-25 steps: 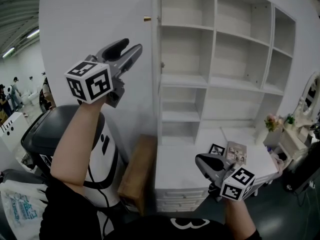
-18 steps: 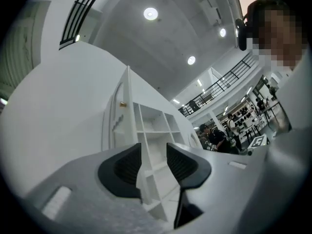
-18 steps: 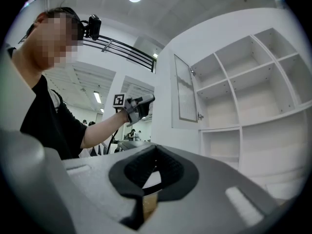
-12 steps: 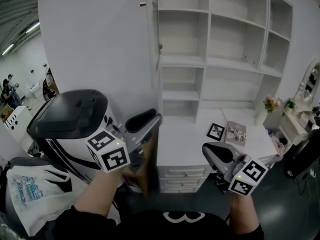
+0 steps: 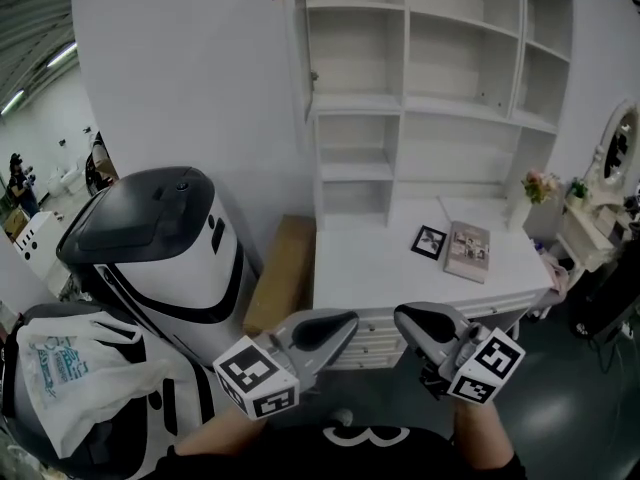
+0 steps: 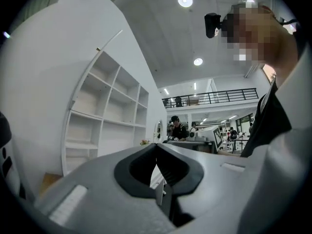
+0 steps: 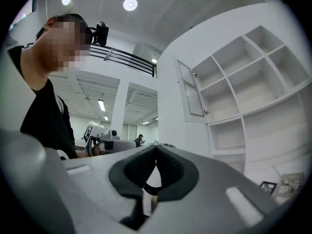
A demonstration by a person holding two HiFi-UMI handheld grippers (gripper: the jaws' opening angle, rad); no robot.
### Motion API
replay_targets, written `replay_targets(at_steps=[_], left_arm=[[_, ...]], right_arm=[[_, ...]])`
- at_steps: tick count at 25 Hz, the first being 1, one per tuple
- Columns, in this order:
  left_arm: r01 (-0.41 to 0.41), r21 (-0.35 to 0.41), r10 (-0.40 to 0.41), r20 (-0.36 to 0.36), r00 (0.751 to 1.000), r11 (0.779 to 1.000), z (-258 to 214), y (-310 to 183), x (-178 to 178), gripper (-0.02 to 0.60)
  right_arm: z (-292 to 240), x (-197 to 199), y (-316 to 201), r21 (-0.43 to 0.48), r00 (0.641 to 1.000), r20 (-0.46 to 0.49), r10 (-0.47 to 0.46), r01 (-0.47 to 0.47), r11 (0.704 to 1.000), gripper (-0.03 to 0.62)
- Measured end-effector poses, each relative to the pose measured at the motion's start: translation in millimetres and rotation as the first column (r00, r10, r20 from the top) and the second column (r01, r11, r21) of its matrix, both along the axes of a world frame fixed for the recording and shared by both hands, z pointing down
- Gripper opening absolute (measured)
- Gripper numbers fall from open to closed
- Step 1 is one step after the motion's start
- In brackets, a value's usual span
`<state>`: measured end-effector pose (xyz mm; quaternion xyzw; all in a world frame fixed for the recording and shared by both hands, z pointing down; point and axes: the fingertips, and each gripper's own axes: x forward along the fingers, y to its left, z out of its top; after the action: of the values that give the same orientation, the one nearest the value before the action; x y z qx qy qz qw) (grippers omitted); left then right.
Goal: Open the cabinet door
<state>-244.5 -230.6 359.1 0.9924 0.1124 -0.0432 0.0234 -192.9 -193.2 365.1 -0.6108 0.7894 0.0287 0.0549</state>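
Observation:
The white cabinet door (image 5: 298, 58) stands swung out from the upper shelves (image 5: 430, 68), almost edge-on in the head view, its small knob (image 5: 313, 75) facing the shelves. In the right gripper view the door (image 7: 191, 89) shows as a framed panel hanging open. My left gripper (image 5: 338, 323) is low, close to my body and far below the door, its jaws shut on nothing (image 6: 157, 147). My right gripper (image 5: 408, 318) hovers beside it in front of the desk, also shut and empty (image 7: 156, 150).
A white desk top (image 5: 380, 268) below the shelves carries a picture frame (image 5: 430, 241) and a book (image 5: 468, 251). A black-and-white bin (image 5: 150, 238), a plastic bag (image 5: 70, 378) and a brown board (image 5: 280, 273) are at the left. Flowers (image 5: 538, 185) stand at the right.
My left gripper has dropped from up beside the door down to my body, and its jaws have closed. The right gripper has drifted slightly. The door stays open.

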Motion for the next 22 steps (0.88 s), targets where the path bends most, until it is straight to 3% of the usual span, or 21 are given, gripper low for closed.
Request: replay_targets(at_steps=[4, 7, 10, 22], left_arm=[[0.035, 0.033, -0.036, 0.007, 0.999, 0.999, 10.2, 9.9, -6.6, 0.011], [0.053, 0.011, -0.053, 0.006, 0.999, 0.999, 15.4, 15.1, -11.4, 0.009], [0.044, 0.005, -0.044, 0.001, 0.999, 0.999, 15.7, 25.0, -15.6, 0.009], [0.025, 0.019, -0.025, 0.005, 1.0, 1.0, 13.7, 41.5, -17.0, 0.011]], right_arm=[[11.1, -12.4, 19.8, -0.007, 1.0, 0.003, 0.015, -0.015, 1.0, 0.003], [8.9, -17.1, 34.7, 0.008, 0.999, -0.003, 0.035, -0.035, 0.999, 0.003], [1.3, -23.3, 46.0, 0.035, 1.0, -0.001, 0.03, -0.03, 0.999, 0.003], [13.2, -20.6, 55.2, -0.006, 0.999, 0.014, 0.05, -0.05, 0.999, 0.003]])
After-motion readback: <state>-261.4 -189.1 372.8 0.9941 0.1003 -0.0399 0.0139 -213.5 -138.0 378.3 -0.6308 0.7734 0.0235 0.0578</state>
